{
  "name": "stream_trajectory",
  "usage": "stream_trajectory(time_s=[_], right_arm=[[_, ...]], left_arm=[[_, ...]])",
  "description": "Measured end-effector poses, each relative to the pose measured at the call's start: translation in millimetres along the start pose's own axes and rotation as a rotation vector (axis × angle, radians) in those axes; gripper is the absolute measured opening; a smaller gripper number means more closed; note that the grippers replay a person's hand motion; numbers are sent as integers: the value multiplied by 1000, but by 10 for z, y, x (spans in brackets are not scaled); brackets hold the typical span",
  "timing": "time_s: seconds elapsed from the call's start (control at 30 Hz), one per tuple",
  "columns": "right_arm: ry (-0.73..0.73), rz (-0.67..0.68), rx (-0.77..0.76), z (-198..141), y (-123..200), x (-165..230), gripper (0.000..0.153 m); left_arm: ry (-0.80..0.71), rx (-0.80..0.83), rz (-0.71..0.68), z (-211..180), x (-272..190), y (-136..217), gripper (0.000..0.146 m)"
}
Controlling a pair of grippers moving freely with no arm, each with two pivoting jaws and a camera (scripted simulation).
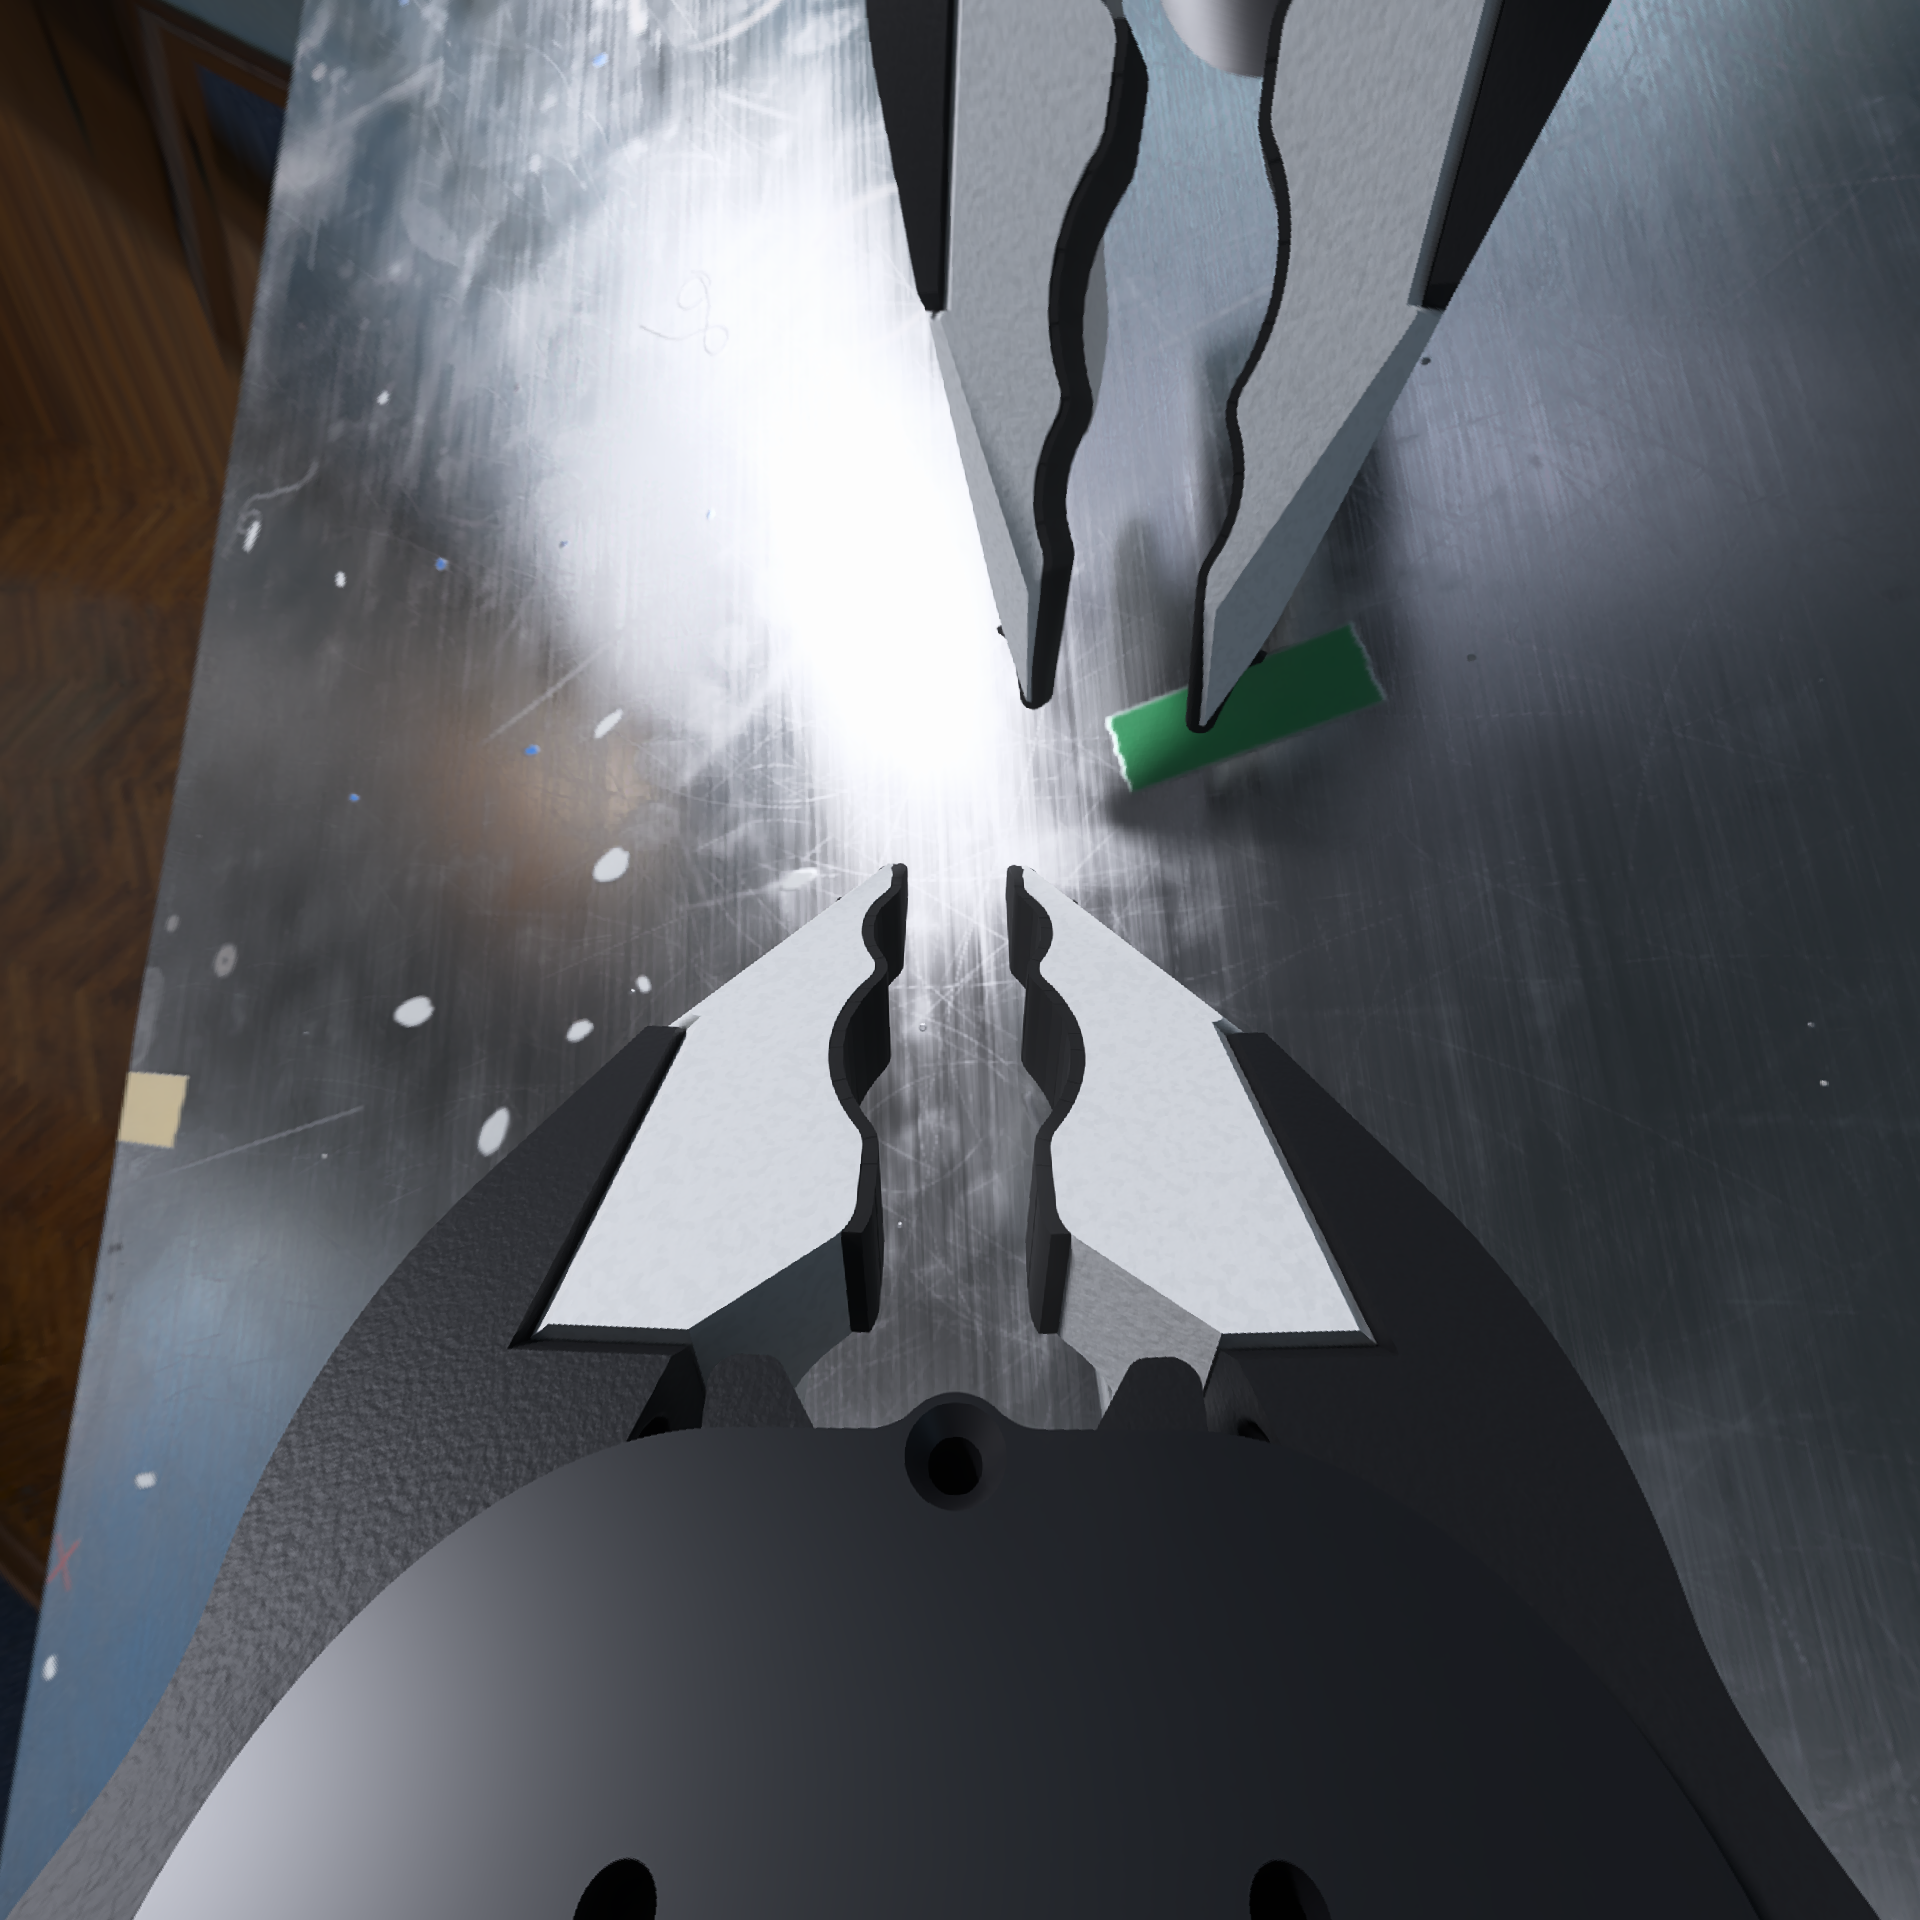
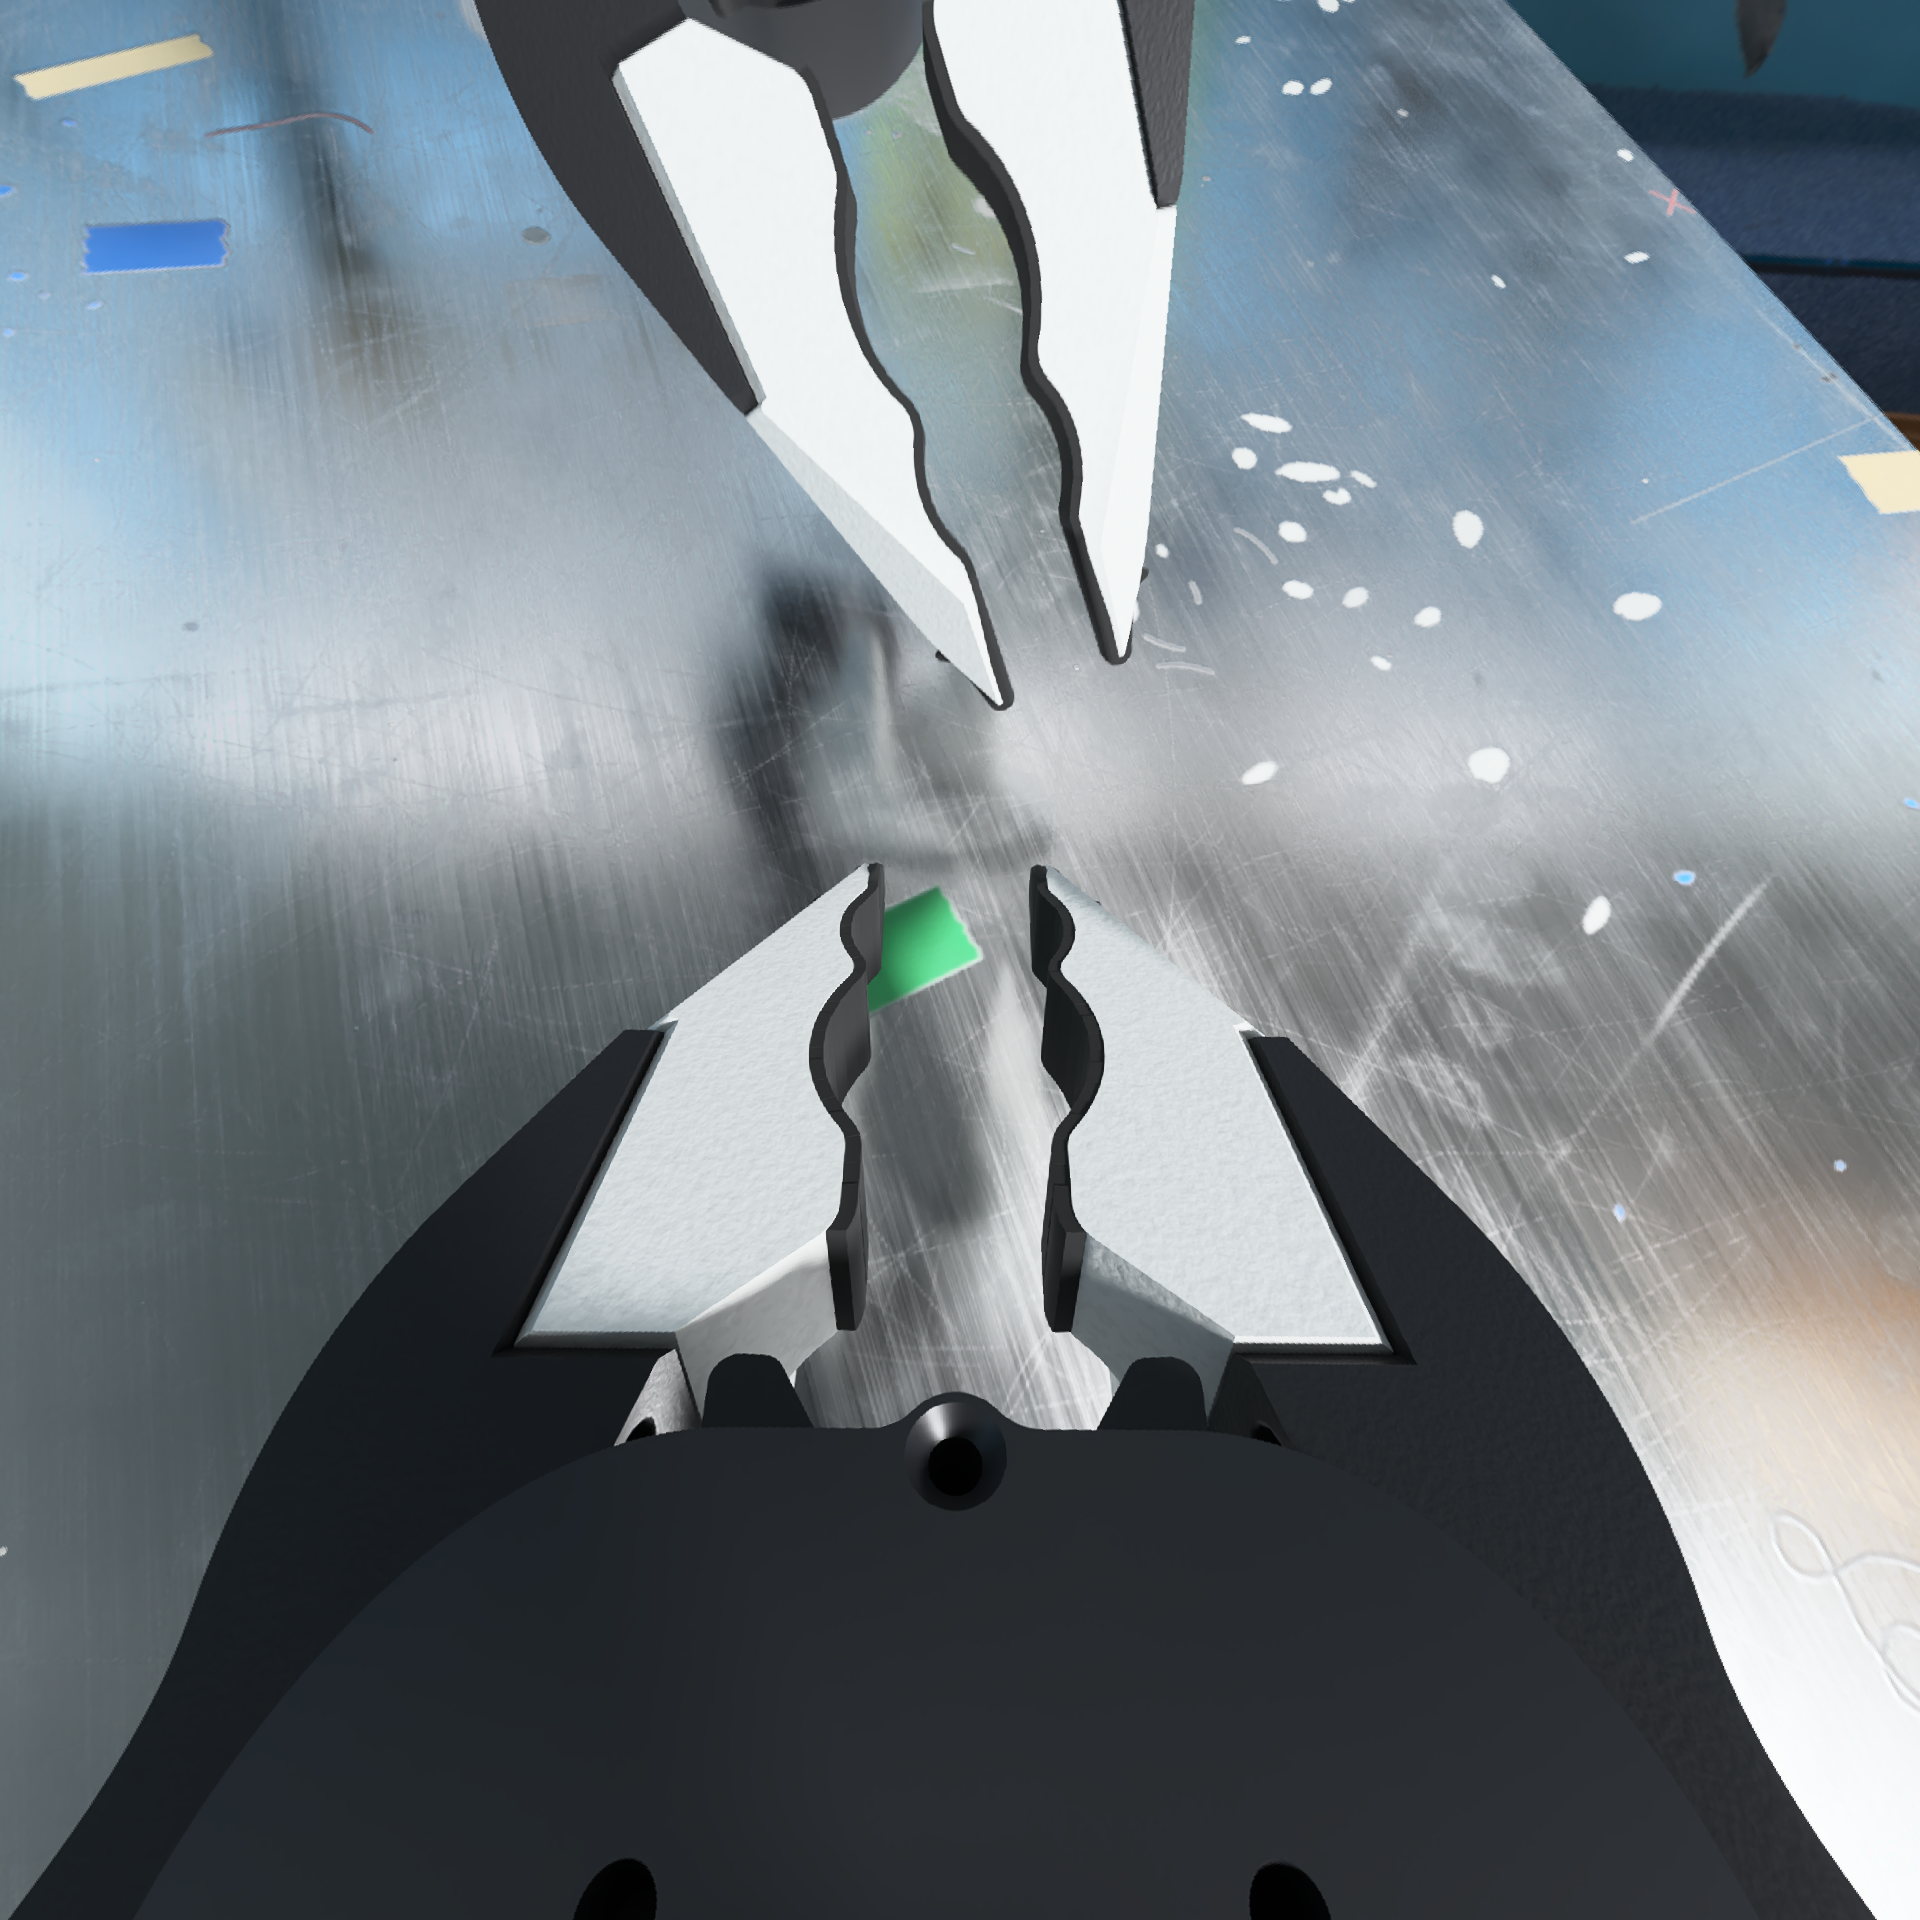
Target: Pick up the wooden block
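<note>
No wooden block shows in either view. My left gripper [image 1: 957,883] is open and empty, its jaws a narrow gap apart, low over the scratched metal table [image 1: 520,727]. My right gripper [image 1: 1117,712] faces it from the far side, tip to tip and a short way apart, open and empty. One of its fingertips [image 1: 1210,696] is over a flat strip of green tape [image 1: 1278,696] stuck to the table. In the right wrist view, my right gripper [image 2: 956,883] has the green tape [image 2: 925,940] between its fingers, and my left gripper [image 2: 1060,681] points back at it.
The table's left edge [image 1: 135,935] drops to a dark wooden floor [image 1: 94,520]. A beige tape piece [image 1: 156,1110] sits at that edge. Blue tape [image 2: 156,247] and beige tape [image 2: 114,64] lie at the far left. White paint specks [image 2: 1299,473] dot the table [image 2: 312,623].
</note>
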State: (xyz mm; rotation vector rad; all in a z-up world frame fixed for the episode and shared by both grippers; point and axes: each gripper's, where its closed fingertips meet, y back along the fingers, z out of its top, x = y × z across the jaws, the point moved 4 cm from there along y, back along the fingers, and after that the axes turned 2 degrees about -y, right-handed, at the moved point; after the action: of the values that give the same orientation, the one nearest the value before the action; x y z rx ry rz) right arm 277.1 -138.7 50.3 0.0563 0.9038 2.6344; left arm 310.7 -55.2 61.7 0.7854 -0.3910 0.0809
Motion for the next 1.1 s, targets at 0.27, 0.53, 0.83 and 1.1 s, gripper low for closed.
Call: stream_trajectory(time_s=[0.27, 0.53, 0.83, 1.1], right_arm=[[-36, -4, -31, -3, 29, -45, 26], [-48, 7, -49, -2, 51, -46, 26], [-22, -3, -24, -16, 27, -27, 26], [-21, -7, -20, -20, 23, -28, 26]], left_arm=[[-53, -14, 117, 127, 157, 302, 19], [-17, 71, 321, 21, 413, 1453, 22], [175, 348, 218, -873, -103, 1933, 23], [625, 435, 172, -1522, -518, 1783, 37]])
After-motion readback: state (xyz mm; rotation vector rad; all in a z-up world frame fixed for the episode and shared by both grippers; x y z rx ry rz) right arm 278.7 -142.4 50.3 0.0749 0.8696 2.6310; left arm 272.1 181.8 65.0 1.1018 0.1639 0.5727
